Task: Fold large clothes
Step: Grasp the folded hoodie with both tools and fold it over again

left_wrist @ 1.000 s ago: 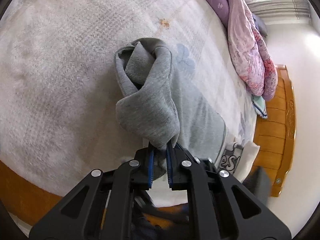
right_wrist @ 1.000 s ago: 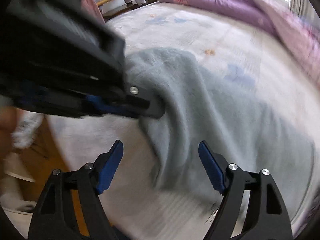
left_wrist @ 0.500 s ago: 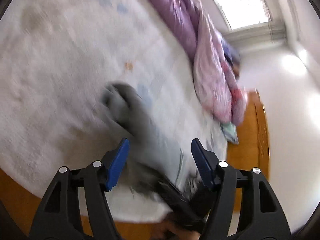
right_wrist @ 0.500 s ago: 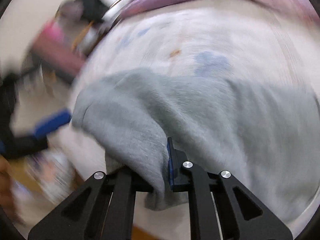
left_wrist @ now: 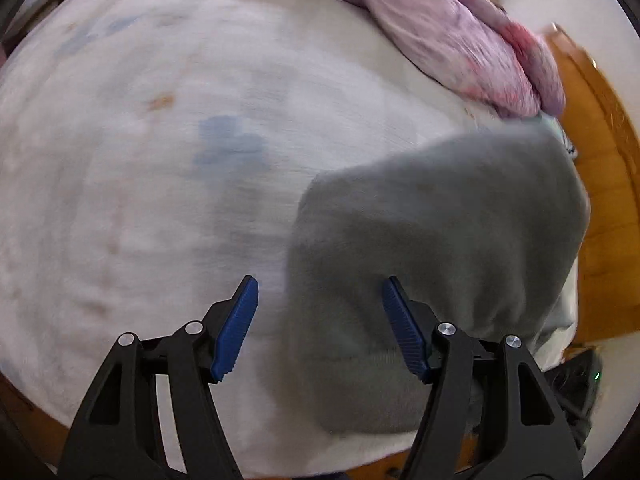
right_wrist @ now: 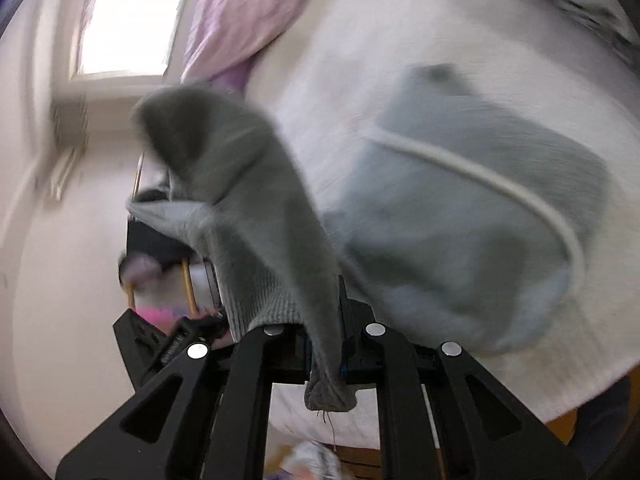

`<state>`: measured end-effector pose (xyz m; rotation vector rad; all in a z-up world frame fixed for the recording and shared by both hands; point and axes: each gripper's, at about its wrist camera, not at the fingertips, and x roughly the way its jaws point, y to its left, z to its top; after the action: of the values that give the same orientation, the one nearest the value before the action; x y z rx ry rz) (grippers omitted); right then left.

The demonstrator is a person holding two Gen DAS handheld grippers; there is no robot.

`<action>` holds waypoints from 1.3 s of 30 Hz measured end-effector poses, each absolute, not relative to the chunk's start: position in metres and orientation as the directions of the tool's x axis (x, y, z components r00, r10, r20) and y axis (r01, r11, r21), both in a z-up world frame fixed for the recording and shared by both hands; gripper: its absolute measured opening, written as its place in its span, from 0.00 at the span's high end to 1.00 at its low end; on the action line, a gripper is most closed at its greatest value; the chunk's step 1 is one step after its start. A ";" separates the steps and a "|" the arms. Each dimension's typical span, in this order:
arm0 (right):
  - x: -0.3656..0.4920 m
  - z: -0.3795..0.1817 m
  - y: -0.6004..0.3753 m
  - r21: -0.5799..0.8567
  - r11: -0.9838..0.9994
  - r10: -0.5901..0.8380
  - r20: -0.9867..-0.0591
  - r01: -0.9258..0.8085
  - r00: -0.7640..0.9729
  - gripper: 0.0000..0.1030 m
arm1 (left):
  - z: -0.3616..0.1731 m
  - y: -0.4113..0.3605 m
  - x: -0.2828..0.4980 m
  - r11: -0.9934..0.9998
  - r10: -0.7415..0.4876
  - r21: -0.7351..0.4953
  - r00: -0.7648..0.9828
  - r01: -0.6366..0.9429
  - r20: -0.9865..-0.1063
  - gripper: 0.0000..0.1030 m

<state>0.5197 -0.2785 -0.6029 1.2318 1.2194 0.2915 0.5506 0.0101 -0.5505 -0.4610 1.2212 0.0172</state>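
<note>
Grey sweatshirt (left_wrist: 436, 240) fabric lay in a rounded heap on the white bed sheet (left_wrist: 140, 160), toward the near right side of the bed, close to the orange wooden bed frame (left_wrist: 604, 208). The left hand-held gripper (left_wrist: 320, 324) hovered over the heap's left edge with its blue-padded jaws spread wide and nothing between them. A pink and purple quilt (left_wrist: 452, 28) was bunched along the far side of the bed.

In the right wrist view, the right hand-held gripper (right_wrist: 324, 344) was clamped on a ribbed cuff of the grey sweatshirt (right_wrist: 240, 200), and the sleeve rose from the jaws in a raised, blurred fold. The rest of the garment lay on the sheet (right_wrist: 400, 40) to the right, with a white drawcord (right_wrist: 480, 176) curving across it. A bright window (right_wrist: 128, 16) showed at the upper left.
</note>
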 end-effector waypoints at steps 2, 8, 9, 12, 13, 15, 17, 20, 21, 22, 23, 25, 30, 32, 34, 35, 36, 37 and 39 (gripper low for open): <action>0.511 -0.622 -0.297 0.799 0.353 0.725 -0.563 0.487 0.398 0.92 | -0.558 -0.011 0.564 0.915 -0.262 -0.342 0.327 -0.216 -0.908 0.36; 0.495 -0.654 -0.347 0.696 0.339 0.705 -0.634 0.633 0.319 0.82 | -0.590 -0.074 0.600 0.974 -0.179 -0.207 0.247 -0.092 -0.952 0.32; 0.496 -0.649 -0.351 0.688 0.380 0.698 -0.652 0.618 0.297 0.81 | -0.592 -0.076 0.601 0.977 -0.165 -0.192 0.241 -0.096 -0.957 0.32; 0.505 -0.619 -0.366 0.667 0.562 0.662 -0.718 0.490 0.218 0.79 | -0.596 -0.075 0.604 0.977 -0.178 -0.200 0.227 -0.074 -0.958 0.32; 0.511 -0.602 -0.367 0.656 0.628 0.639 -0.742 0.419 0.203 0.79 | -0.596 -0.076 0.604 0.979 -0.176 -0.194 0.221 -0.065 -0.959 0.32; 0.525 -0.576 -0.363 0.674 0.674 0.631 -0.738 0.303 0.239 0.79 | -0.595 -0.079 0.604 0.981 -0.169 -0.184 0.220 -0.052 -0.961 0.32; 0.544 -0.555 -0.348 0.665 0.722 0.613 -0.743 0.191 0.271 0.79 | -0.596 -0.084 0.602 0.985 -0.158 -0.168 0.227 -0.027 -0.961 0.32; 0.585 -0.550 -0.322 0.663 0.746 0.619 -0.721 0.053 0.311 0.80 | -0.593 -0.080 0.593 0.984 -0.169 -0.178 0.241 -0.016 -0.956 0.32; 0.600 -0.556 -0.313 0.666 0.745 0.627 -0.717 0.034 0.306 0.81 | -0.592 -0.077 0.591 0.982 -0.181 -0.190 0.246 -0.014 -0.952 0.32; 0.611 -0.563 -0.303 0.649 0.761 0.618 -0.731 0.014 0.290 0.82 | -0.591 -0.075 0.590 0.980 -0.188 -0.197 0.250 -0.009 -0.950 0.31; 0.621 -0.573 -0.296 0.613 0.790 0.591 -0.763 0.005 0.261 0.82 | -0.590 -0.073 0.589 0.979 -0.197 -0.205 0.257 -0.005 -0.946 0.29; 0.636 -0.612 -0.289 0.543 0.837 0.533 -0.836 0.061 0.128 0.91 | -0.585 -0.062 0.585 0.970 -0.221 -0.241 0.281 -0.040 -0.934 0.25; 0.637 -0.653 -0.303 0.540 0.829 0.537 -0.841 0.146 0.062 1.00 | -0.590 -0.006 0.553 0.872 -0.293 -0.385 0.306 -0.303 -0.906 0.15; 0.637 -0.654 -0.307 0.555 0.816 0.555 -0.830 0.160 0.049 1.00 | -0.602 0.006 0.537 0.824 -0.339 -0.426 0.278 -0.372 -0.899 0.15; 0.641 -0.655 -0.308 0.549 0.824 0.549 -0.835 0.142 0.041 1.00 | -0.620 0.008 0.521 0.777 -0.405 -0.469 0.236 -0.421 -0.883 0.15; 0.646 -0.655 -0.307 0.547 0.826 0.547 -0.836 0.138 0.038 1.00 | -0.626 0.006 0.517 0.752 -0.443 -0.496 0.224 -0.434 -0.868 0.15; 0.647 -0.656 -0.306 0.547 0.826 0.548 -0.836 0.137 0.037 1.00 | -0.635 0.000 0.514 0.721 -0.490 -0.528 0.208 -0.450 -0.847 0.15; 0.646 -0.656 -0.307 0.549 0.824 0.550 -0.834 0.140 0.037 1.00 | -0.640 -0.005 0.513 0.710 -0.513 -0.541 0.194 -0.450 -0.836 0.15; 0.649 -0.656 -0.306 0.549 0.823 0.550 -0.834 0.142 0.039 1.00 | -0.652 -0.018 0.518 0.724 -0.515 -0.536 0.176 -0.435 -0.839 0.13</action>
<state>0.6490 -0.3059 -0.6563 0.5754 1.5219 0.3406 0.5181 -0.0182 -0.6523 -0.8339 1.4447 -0.0676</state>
